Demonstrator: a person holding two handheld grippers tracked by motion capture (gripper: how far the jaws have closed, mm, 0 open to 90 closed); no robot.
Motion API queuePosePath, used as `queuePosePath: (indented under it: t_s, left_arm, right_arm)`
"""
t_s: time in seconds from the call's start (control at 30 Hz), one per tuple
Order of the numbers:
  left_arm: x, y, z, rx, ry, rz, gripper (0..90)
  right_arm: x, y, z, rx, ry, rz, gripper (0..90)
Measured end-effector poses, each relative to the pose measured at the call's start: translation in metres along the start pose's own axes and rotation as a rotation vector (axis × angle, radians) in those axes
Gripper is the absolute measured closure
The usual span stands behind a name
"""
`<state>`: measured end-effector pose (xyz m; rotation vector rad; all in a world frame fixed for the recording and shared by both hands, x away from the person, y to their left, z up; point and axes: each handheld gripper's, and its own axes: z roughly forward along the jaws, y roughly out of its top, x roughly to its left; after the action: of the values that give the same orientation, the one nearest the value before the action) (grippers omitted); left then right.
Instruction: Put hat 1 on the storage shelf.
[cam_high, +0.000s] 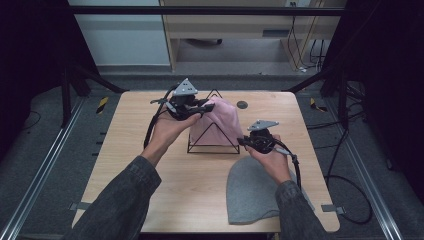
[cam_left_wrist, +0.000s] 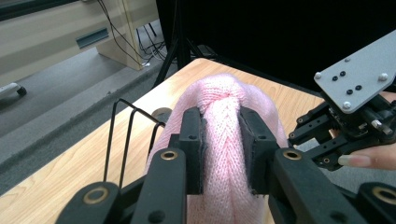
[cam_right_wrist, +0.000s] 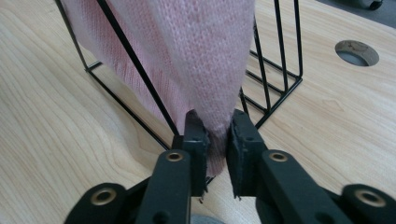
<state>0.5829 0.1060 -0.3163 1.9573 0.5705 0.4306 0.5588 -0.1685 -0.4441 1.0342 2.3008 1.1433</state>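
We see a pink knitted hat (cam_high: 221, 121) draped over a black wire rack (cam_high: 212, 146) near the table's far edge (its crown bunched, its lower edge hanging along the frame). A grey hat (cam_high: 250, 190) lies flat nearer us, apart from it.

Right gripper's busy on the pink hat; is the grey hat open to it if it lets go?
Probably yes. The grey hat lies flat on the table just below the right gripper, nothing on it. But its jaws are shut on the pink hat draped on the wire rack.
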Motion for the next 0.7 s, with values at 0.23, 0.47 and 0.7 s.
queuePosePath:
  t_s: [0.23, 0.47, 0.7]
  left_arm:
    - [-0.001, -0.004, 0.003, 0.012, 0.000, 0.002, 72.8]
    - [-0.003, -0.009, 0.009, 0.023, -0.004, 0.003, 72.2]
    - [-0.003, -0.017, 0.011, 0.047, -0.014, 0.000, 71.6]
  right_arm:
    - [0.001, -0.005, -0.003, 0.013, -0.019, 0.028, 55.4]
    - [-0.006, -0.015, -0.022, 0.000, -0.068, 0.049, 43.1]
    - [-0.015, -0.026, -0.037, 0.010, -0.107, 0.064, 36.7]
